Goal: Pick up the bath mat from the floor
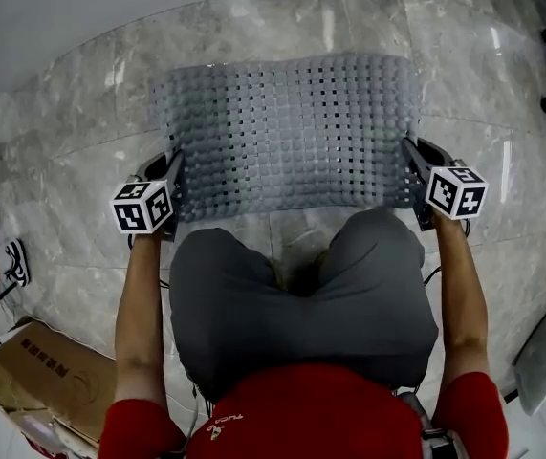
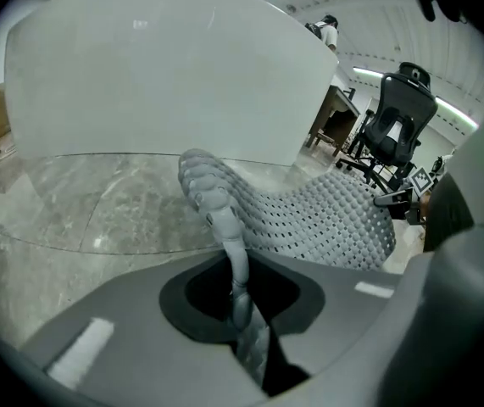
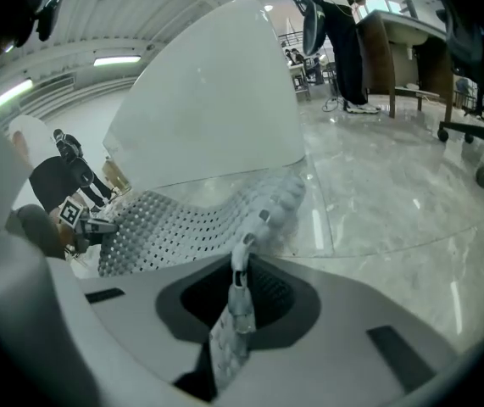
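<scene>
One marble floor (image 1: pixel 81 132) fills most of the head view, grey and veined, with a large white curved body (image 1: pixel 110 8) along its far side; that same white body (image 2: pixel 165 75) stands behind the mat in the left gripper view; next in size, the person crouches over the floor in grey trousers (image 1: pixel 301 295) and a red top (image 1: pixel 301 414), both forearms reaching forward; the bath mat (image 1: pixel 287 127), pale grey, knobbly and pierced with rows of holes, is spread in front of the knees and held by its two side edges near the front corners; it sags in the middle between the two grips, and whether its far edge touches the floor I cannot tell; a cardboard box (image 1: pixel 48 366) lies at the lower left of the head view, well apart from the mat; an office chair (image 2: pixel 398 121) stands in the background of the left gripper view; the left gripper (image 1: pixel 172 185) has its fingers closed on the mat's left edge, which runs up out of the pinch (image 2: pixel 240 312); the right gripper (image 1: pixel 411 175) has its fingers closed on the mat's right edge in the same way (image 3: pixel 235 299); each gripper carries a cube with square markers, one on the left (image 1: pixel 142 206) and one on the right (image 1: pixel 456 190).
</scene>
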`<action>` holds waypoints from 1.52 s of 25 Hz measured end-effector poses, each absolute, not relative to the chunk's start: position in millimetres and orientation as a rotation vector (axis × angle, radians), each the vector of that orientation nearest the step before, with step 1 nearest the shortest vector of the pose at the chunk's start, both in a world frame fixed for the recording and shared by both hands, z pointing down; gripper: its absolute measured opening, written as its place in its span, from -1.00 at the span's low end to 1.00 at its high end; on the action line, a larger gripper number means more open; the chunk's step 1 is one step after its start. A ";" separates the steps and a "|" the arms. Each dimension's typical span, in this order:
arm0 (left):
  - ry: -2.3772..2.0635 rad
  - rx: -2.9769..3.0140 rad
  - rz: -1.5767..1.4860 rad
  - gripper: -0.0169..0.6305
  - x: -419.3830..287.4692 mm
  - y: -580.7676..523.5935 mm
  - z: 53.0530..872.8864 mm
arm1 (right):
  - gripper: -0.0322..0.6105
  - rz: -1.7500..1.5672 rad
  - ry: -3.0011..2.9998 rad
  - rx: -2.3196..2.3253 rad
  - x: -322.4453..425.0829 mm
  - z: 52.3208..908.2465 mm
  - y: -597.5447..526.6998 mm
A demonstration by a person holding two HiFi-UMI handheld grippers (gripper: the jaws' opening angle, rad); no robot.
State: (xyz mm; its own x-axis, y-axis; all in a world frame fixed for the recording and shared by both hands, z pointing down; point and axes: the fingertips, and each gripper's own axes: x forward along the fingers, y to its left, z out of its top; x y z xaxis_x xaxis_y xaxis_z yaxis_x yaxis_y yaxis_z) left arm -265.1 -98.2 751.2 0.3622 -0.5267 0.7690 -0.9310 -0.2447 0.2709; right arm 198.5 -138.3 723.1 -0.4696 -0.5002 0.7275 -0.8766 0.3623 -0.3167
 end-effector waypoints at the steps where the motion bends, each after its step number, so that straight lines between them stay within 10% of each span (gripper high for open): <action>1: -1.265 1.911 0.702 -0.81 -263.1 -97.7 745.3 | -0.77 0.949 -2.121 1.187 196.7 717.1 -137.6; 38: -1.626 2.272 0.278 -0.82 -255.7 -123.6 469.0 | -0.77 0.567 -2.625 1.438 182.5 444.7 -154.7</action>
